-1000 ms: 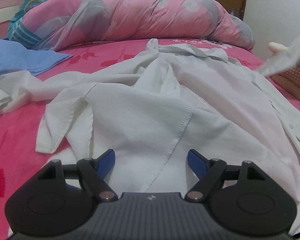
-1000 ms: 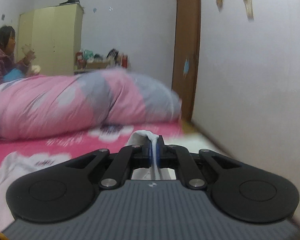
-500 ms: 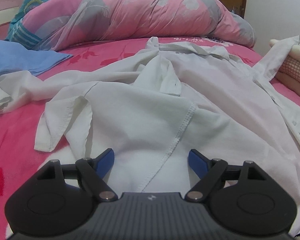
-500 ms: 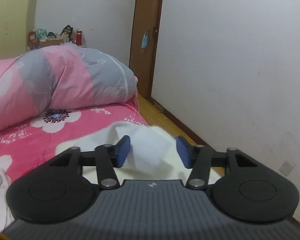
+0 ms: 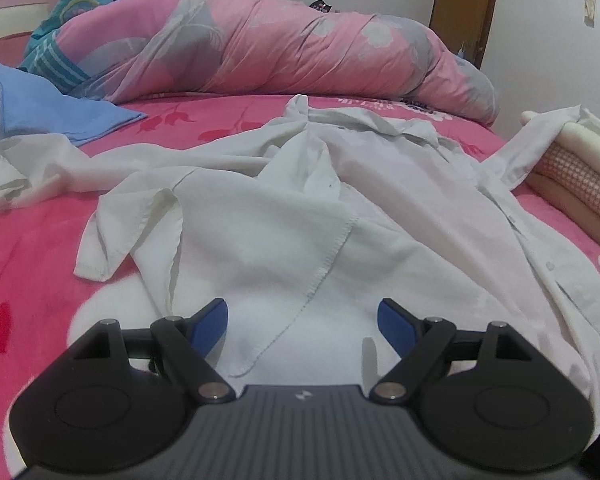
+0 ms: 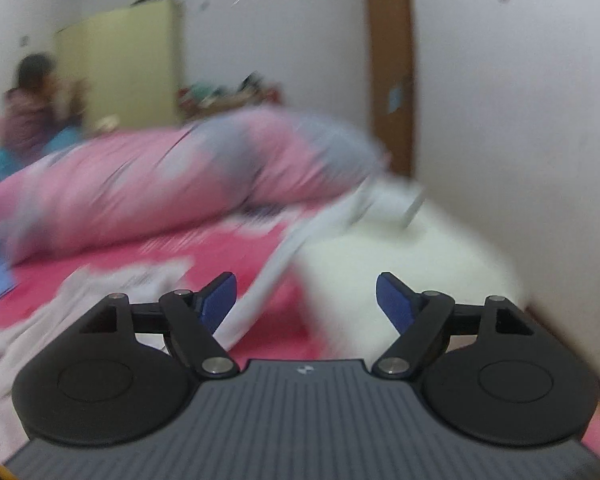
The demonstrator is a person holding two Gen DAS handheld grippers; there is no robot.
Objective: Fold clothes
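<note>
Here the white shirt lies spread on the pink bed, its hem right between the left gripper's parted jaws. The right gripper gapes empty, one sleeve trailing just ahead of its left finger.

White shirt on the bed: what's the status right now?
Both hand-held grippers, left and right, open, empty. White cotton shirt spread crumpled, unfolded. One sleeve draped over stacked folded clothes.

pink bed carries white shirt, quilt, blue cloth
</note>
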